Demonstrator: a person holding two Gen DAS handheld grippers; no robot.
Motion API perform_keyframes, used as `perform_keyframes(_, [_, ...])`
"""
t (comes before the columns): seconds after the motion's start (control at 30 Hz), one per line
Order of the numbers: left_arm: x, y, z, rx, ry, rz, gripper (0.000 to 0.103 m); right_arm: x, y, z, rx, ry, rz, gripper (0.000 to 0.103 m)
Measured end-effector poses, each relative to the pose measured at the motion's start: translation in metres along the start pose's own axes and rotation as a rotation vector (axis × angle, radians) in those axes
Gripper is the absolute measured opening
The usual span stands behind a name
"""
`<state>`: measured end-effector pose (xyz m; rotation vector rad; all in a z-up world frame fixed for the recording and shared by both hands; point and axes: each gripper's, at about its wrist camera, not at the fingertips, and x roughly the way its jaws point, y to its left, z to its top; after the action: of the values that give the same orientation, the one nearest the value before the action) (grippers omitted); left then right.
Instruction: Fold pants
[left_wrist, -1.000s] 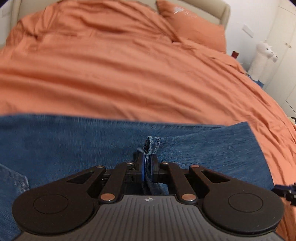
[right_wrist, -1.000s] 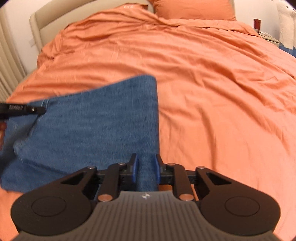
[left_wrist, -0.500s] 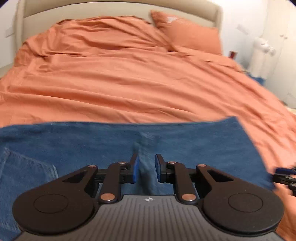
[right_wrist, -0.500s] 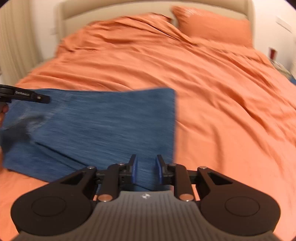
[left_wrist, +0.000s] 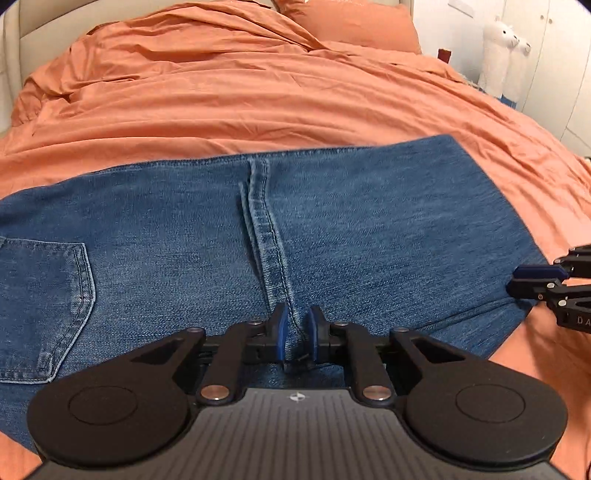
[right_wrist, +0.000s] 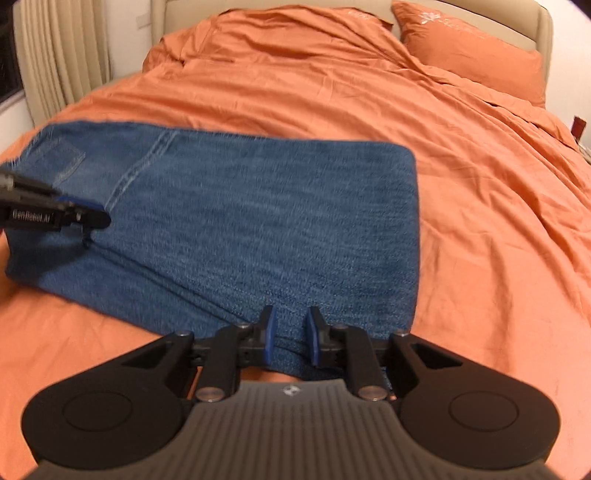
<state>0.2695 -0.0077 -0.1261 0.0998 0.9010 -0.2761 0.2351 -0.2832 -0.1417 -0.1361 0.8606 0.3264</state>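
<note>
On the orange bedspread (left_wrist: 258, 92) lie the folded blue pants (left_wrist: 369, 229), flat, back pocket (left_wrist: 40, 302) at their left end. Over their near edge the left gripper (left_wrist: 295, 334) straddles the stitched seam (left_wrist: 269, 236), jaws narrowly parted and just closing slightly, pads not pressing. At the right end the right gripper (right_wrist: 290, 338) likewise stands narrowly apart over the denim edge, having just closed somewhat, gripping nothing.
</note>
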Motion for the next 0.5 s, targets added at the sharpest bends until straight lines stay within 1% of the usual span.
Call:
perform_keyframes(0.13, [-0.002,0.003,0.001,-0.032,0.000,-0.005,0.020,0.004,0.004,0.000,-0.031,0.007,-0.016,0.014])
perform_keyframes(0.2, [-0.012,0.007,0.002,-0.052,-0.016,-0.010,0.028,0.000,0.005,0.004,-0.032,0.003,-0.026,0.014])
perform_keyframes(0.27, [-0.030,0.016,0.001,-0.093,-0.048,-0.031,0.031,-0.009,0.006,0.009,-0.034,-0.032,-0.041,0.014])
perform_keyframes(0.3, [-0.040,0.023,0.001,-0.112,-0.061,-0.035,0.031,-0.014,0.006,0.011,-0.033,-0.054,-0.047,0.015])
perform_keyframes(0.37, [-0.060,0.041,0.000,-0.151,-0.072,-0.023,0.032,-0.023,0.011,0.019,-0.038,-0.091,-0.031,0.015])
perform_keyframes(0.43, [-0.083,0.067,-0.002,-0.219,-0.091,-0.008,0.038,-0.030,0.020,0.026,-0.066,-0.131,-0.013,0.015])
perform_keyframes(0.5, [-0.106,0.099,-0.006,-0.314,-0.124,0.015,0.049,-0.035,0.033,0.033,-0.099,-0.155,0.016,0.015])
